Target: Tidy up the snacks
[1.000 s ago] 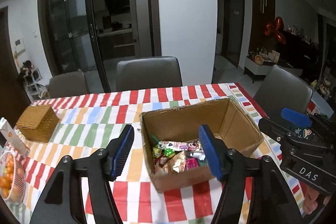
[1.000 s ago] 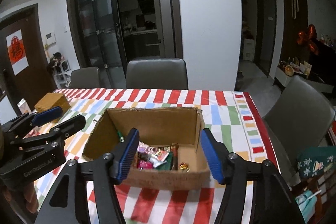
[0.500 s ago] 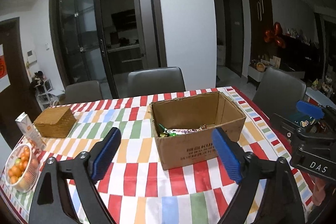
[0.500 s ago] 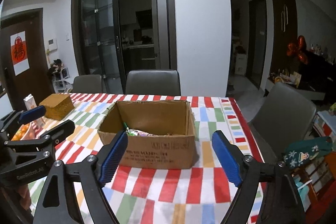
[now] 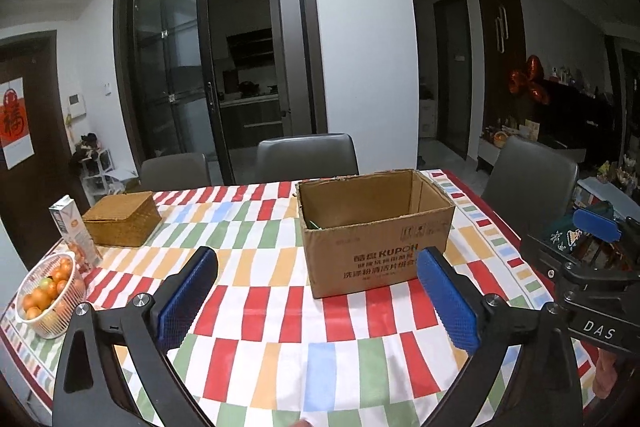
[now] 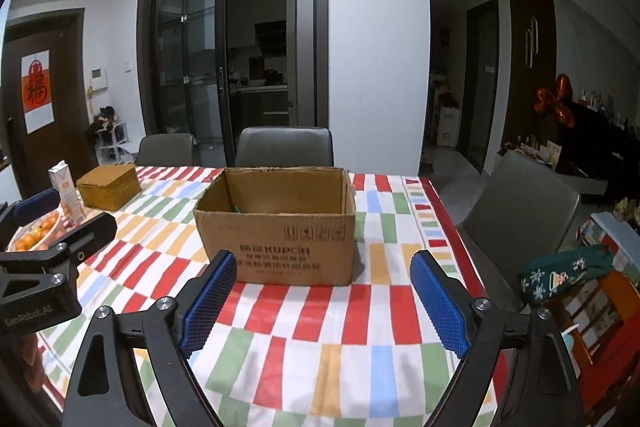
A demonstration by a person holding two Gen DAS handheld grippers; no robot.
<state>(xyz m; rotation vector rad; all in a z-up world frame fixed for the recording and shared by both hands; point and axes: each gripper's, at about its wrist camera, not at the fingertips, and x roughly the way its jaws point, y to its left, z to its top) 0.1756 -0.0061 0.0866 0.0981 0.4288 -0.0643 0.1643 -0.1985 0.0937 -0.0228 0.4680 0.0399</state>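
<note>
On striped tablecloth (image 5: 276,311), centre-right: cardboard box (image 5: 380,251) w/ top flaps open, printed side facing cams. Inside mostly hidden by near wall; only a sliver of green (image 5: 313,225) poking up at left inner corner, poss. a snack wrapper, can't say for sure. Same green bit (image 6: 237,209) seen from right cam.

Left gripper (image 5: 316,301) up over near edge of cloth, blue pads (image 5: 186,297) spread wide, nothing between them, well short of box. Right gripper (image 6: 322,303) likewise: jaws wide apart, holding nothing, box straight ahead betw. the pads but clear of them. Each gripper visible at edge of other's view, left one at far left of right cam, right one at far right of left cam w/ "DAS" label.

Left side of table: wicker box (image 5: 122,219) w/ lid on, carton (image 5: 74,235) upright just beside white basket of oranges (image 5: 50,297). Grey chairs (image 5: 308,157) tucked in at far side, another chair (image 6: 520,203) at right end. Dark glass sliding doors (image 5: 212,75) behind. Red paper (image 5: 14,123) on brown door at left. Red foil balloons (image 5: 528,83) at right.
</note>
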